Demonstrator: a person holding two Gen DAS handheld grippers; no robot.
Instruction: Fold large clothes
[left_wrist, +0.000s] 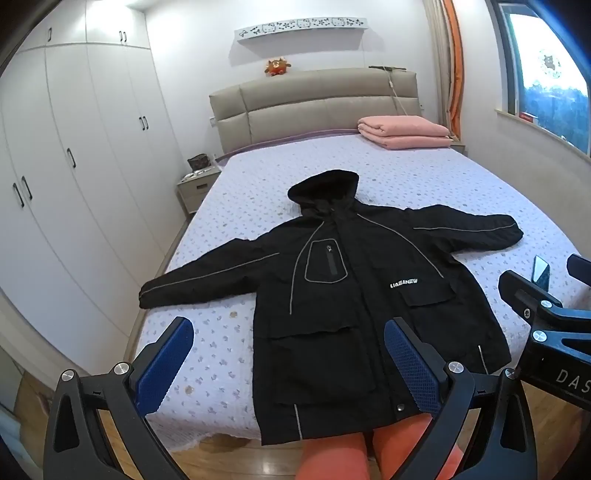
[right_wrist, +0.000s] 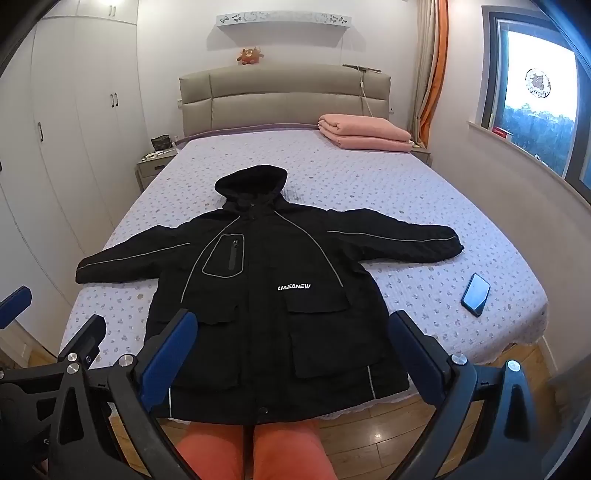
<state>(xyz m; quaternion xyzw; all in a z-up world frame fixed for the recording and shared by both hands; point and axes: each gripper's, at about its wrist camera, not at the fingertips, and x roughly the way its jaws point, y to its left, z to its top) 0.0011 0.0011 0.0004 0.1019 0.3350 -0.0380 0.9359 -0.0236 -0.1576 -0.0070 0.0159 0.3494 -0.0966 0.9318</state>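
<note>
Bed (right_wrist: 369, 184): lilac spotted cover. Black hooded jacket (right_wrist: 266, 295) spread flat, front up, sleeves out to both sides, hem overhanging foot edge. Folded pink blanket (right_wrist: 364, 134) near headboard. Left tongs (left_wrist: 288, 365): spread wide, empty, above hem. Right tongs (right_wrist: 293, 360): spread wide, empty. Phone (right_wrist: 475, 294) beside right sleeve.

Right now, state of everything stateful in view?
black hooded jacket: unfolded, front up, sleeves spread, hem over the bed's foot edge
left gripper: open, empty, above the hem
right gripper: open, empty, above the hem
phone: flat on bed, screen dark
pink blanket: folded, by headboard
wardrobe: doors shut
</note>
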